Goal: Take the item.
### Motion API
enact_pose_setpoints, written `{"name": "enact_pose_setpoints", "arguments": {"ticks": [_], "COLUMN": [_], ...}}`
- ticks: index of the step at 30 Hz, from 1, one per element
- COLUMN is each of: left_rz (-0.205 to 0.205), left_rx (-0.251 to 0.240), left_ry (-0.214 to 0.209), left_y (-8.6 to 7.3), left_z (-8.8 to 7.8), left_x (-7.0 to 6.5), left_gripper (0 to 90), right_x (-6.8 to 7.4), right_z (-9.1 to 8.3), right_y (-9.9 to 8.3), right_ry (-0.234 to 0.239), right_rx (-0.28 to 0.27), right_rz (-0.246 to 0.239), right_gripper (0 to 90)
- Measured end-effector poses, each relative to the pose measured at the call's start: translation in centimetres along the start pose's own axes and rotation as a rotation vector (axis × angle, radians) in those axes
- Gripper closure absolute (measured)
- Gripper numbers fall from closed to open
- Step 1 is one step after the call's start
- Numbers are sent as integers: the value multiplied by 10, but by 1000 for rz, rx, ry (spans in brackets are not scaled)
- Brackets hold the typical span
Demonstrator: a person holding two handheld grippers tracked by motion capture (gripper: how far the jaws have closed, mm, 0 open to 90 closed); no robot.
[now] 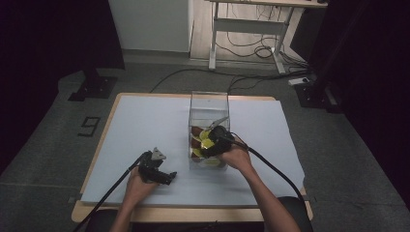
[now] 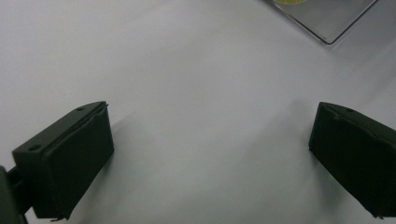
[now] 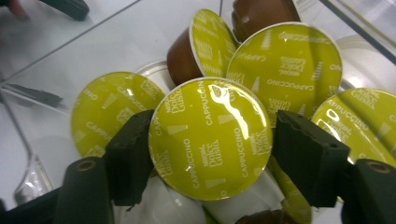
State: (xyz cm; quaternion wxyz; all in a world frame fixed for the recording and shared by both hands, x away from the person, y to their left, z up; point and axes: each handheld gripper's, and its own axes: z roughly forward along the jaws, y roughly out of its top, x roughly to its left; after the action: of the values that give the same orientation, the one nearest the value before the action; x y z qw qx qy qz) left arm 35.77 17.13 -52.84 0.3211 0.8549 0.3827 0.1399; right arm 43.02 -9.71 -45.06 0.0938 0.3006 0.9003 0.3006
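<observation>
Straddling a lime-lidded cappuccino capsule (image 3: 210, 138), right tool (image 3: 210, 154) half wide, pads at its rim, inside the clear box (image 1: 209, 104) mid-counter; left tool (image 2: 210, 158) wide, empty, farther off.

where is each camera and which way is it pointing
High view: above the person's side, looking forward and down at the table and clear box; forearms, left gripper and right gripper show.
Left gripper view: on the left gripper, facing the white tabletop; jaws wide apart.
Right gripper view: on the right gripper, facing into the box; jaws flank a cappuccino capsule.
Shared: all three show the box.
</observation>
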Motion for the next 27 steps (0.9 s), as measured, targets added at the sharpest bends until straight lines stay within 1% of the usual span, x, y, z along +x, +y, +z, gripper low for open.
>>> {"name": "enact_pose_setpoints", "arguments": {"ticks": [2,4,5,6,13,21,23,24,26,27], "left_rz": [0,0,0,0,0,0,0,0,0,0], "left_rx": [0,0,0,0,0,0,0,0,0,0], "left_ry": [0,0,0,0,0,0,0,0,0,0], "left_y": [0,0,0,0,0,0,0,0,0,0], "left_z": [0,0,0,0,0,0,0,0,0,0], "left_x": [0,0,0,0,0,0,0,0,0,0], "left_gripper": [0,0,0,0,0,0,0,0,0,0], "right_x": [0,1,1,2,5,7,8,8,7,7], "right_z": [0,0,0,-1,-3,-16,-23,-23,-30,-30], "right_y": [1,1,1,1,1,3,4,4,5,5], "right_ry": [-4,-2,-2,-8,-24,-22,-20,-20,-21,-21], "right_rx": [8,5,5,5,1,-38,-59,-59,-71,-71], "right_rz": [-3,-7,-7,-17,-20,-19,-18,-18,-19,-19], "right_gripper": [327,371,371,374,377,377,377,377,377,377]}}
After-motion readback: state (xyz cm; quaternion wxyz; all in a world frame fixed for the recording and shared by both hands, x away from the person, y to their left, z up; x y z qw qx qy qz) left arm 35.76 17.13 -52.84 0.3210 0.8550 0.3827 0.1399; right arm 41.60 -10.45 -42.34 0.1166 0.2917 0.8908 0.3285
